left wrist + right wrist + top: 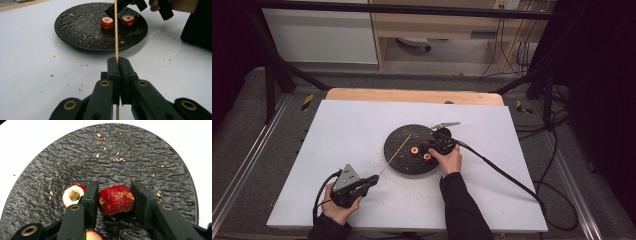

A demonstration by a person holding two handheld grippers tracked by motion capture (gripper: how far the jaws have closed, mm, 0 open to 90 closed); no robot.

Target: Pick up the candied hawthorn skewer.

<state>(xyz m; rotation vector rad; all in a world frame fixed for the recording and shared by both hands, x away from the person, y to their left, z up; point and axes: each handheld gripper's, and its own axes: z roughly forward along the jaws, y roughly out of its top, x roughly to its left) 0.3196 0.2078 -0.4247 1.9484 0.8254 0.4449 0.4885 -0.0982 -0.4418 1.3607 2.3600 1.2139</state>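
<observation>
A round black plate [398, 161] lies mid-table. My left gripper [118, 61] is shut on a thin wooden skewer [116, 30], which slants from the gripper up over the plate [82, 37]. Two cored red fruits [107, 23] lie on the plate past the skewer tip. My right gripper [114, 186] reaches onto the plate's right part, and its pads touch both sides of a red fruit [116, 200] resting on the plate [130, 150]. A cored fruit [73, 195] lies just left of its left jaw. Another fruit [93, 236] peeks out below the jaws.
The plate sits on a white sheet [347, 125] over a wooden table [412, 95]. Crumbs dot the plate and the sheet around it. A black cable [502, 172] trails right from the right gripper. Dark frame legs stand at the far corners.
</observation>
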